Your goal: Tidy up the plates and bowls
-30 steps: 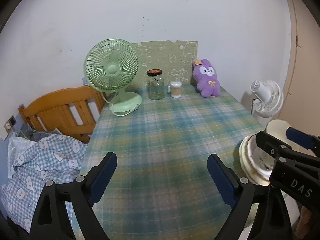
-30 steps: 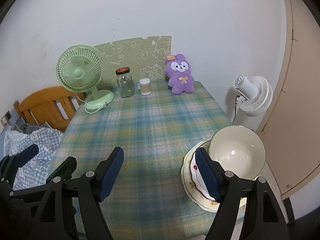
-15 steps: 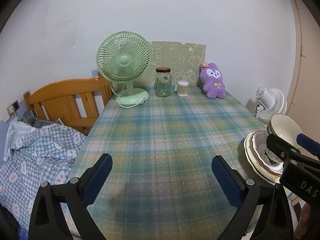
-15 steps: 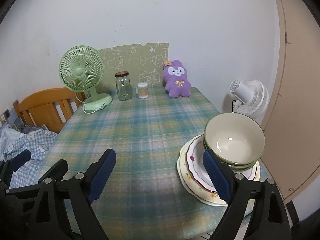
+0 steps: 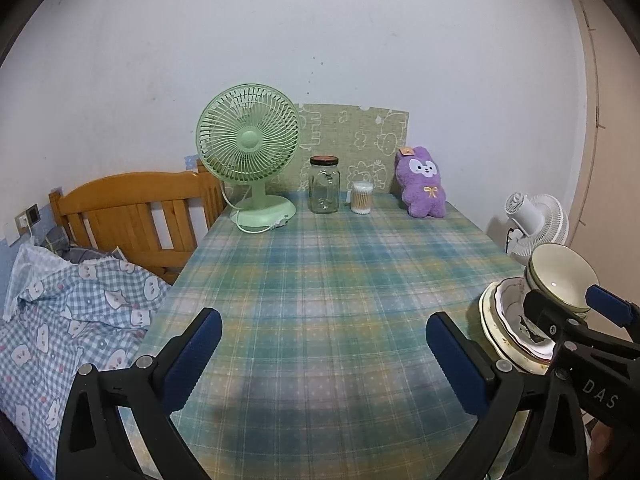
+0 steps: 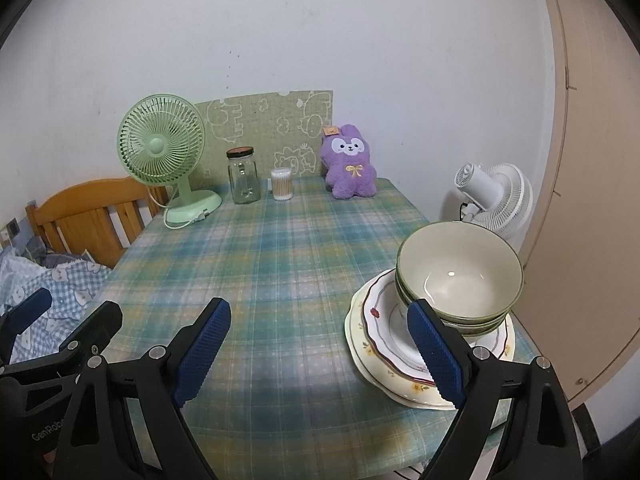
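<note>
Cream bowls with green rims (image 6: 460, 276) are nested on a stack of floral plates (image 6: 380, 332) at the near right corner of the plaid table (image 6: 280, 264). The stack also shows in the left wrist view (image 5: 500, 316), partly hidden by the right gripper. My right gripper (image 6: 316, 340) is open and empty above the table's near edge, its right finger just in front of the plates. My left gripper (image 5: 320, 348) is open and empty over the near left part of the table.
At the far end stand a green fan (image 6: 164, 152), a glass jar (image 6: 242, 178), a cotton-swab cup (image 6: 282, 185) and a purple plush (image 6: 350, 168). A wooden bed frame (image 5: 132, 216) and blue bedding (image 5: 60, 312) lie left. A white fan (image 6: 492, 200) stands right.
Both grippers have pulled back and risen from the table. The bowl and plate stack now sits further from the right gripper. Both stay open and empty.
</note>
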{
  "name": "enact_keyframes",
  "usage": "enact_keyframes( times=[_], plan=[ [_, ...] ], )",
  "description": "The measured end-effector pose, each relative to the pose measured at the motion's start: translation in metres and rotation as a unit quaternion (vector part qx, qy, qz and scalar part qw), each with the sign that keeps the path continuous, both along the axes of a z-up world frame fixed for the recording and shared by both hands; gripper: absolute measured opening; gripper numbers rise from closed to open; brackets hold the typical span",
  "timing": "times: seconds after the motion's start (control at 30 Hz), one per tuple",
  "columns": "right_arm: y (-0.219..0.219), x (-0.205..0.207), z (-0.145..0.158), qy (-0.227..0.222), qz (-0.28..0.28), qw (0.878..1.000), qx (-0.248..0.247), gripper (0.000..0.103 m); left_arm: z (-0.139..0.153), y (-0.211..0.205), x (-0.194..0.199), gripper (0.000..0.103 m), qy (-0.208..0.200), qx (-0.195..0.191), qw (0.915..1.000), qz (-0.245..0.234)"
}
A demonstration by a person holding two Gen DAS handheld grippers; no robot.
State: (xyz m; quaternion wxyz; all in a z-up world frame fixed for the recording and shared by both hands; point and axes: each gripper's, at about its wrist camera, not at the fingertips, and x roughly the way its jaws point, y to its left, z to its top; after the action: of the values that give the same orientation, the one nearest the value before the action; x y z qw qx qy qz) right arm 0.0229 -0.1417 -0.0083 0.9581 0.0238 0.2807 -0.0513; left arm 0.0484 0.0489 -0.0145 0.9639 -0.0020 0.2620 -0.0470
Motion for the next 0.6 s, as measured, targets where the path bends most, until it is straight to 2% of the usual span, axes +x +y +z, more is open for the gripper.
enact_keyframes(
  times=[0.6],
  plan=[
    [-0.0019, -0.0008, 0.0009, 0.002, 0.017, 1.0, 0.014, 0.092, 0.0025, 0.0024, -0.003, 0.103, 0.001, 0.004, 0.9999, 0.012]
  ],
)
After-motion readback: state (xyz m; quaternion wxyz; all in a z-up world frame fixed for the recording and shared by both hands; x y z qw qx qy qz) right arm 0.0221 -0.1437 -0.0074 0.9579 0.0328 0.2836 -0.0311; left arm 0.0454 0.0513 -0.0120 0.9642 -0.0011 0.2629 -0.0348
